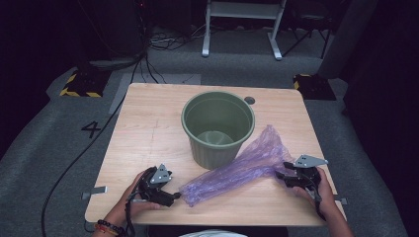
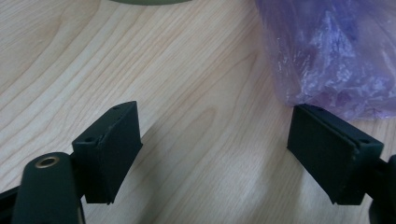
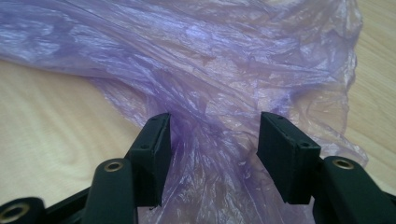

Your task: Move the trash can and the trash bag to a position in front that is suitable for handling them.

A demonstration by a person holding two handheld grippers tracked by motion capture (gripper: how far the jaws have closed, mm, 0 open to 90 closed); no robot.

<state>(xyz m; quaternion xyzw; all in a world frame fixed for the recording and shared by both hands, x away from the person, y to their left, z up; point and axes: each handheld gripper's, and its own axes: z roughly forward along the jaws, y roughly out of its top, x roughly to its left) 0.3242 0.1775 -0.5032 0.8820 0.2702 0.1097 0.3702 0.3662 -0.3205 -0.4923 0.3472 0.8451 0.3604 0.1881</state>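
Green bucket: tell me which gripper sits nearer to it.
Left, narrowly. The left gripper lies just before the green bucket, leftward; the right gripper sits farther right, over the purple bag.

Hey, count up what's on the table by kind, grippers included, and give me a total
Green bin: 1
Purple plastic bag: 1
Handheld grippers: 2, the left gripper and the right gripper
Total: 4

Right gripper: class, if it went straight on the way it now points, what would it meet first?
The purple plastic bag. The right gripper stands open with bag film already lying between its jaws, so it would push into more of the bag; the table lies beneath.
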